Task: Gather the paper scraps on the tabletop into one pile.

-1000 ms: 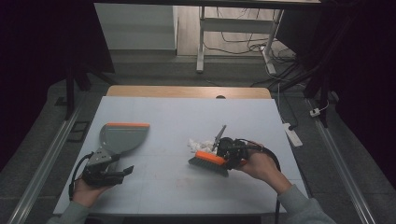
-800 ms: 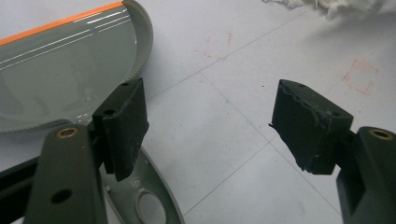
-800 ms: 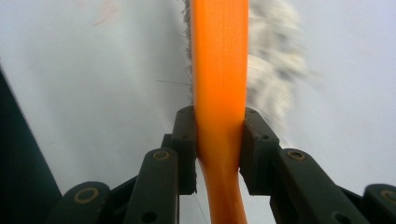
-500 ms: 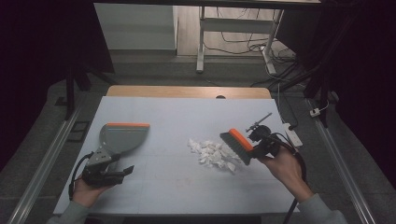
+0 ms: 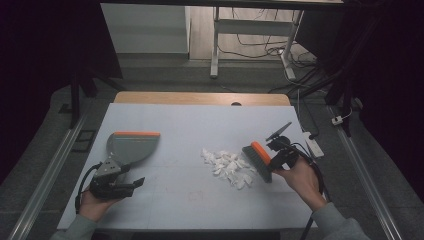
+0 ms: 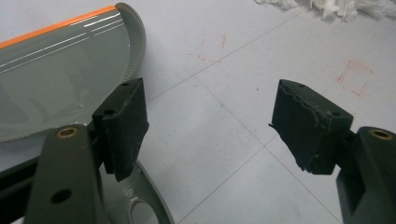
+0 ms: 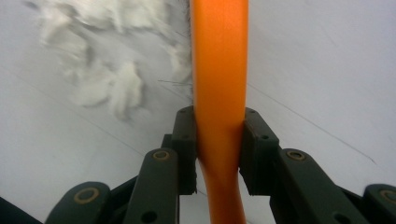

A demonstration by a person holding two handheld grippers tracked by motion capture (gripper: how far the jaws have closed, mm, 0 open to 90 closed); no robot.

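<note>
A: Near edge, L side: left gripper [image 5: 134, 184], held in a hand, resting on the table [image 5: 190, 200]. Jaws?

B: Apart, nothing between the pads. In the left gripper view bare table shows in the gap. The dustpan [image 6: 56, 74] sits just beside one jaw; its handle end passes under that jaw, w/ no pad pressing on it.

A: Near edge, R side?

B: Right gripper [image 7: 218, 140], clamped on the brush's orange handle. Pads press it from both sides. Brush [image 5: 259, 160] stands w/ dark bristles down on the table, orange back up.

A: Next out, centre?

B: Pile of white paper scraps [image 5: 227, 164], loose heap, right of mid-table. Brush bristles touch the heap's right edge. In the right gripper view scraps lie to the left of the handle, blurred.

A: Dustpan vs. scraps?

B: Well apart. Dustpan is grey w/ an orange lip, L half of table, lip at the far end. Bare table between it and the heap.

A: Farthest?

B: Wooden strip [image 5: 200, 98] along the table's far edge; beyond it, floor w/ cables [image 5: 260, 50] and a white frame leg [image 5: 215, 45].
</note>
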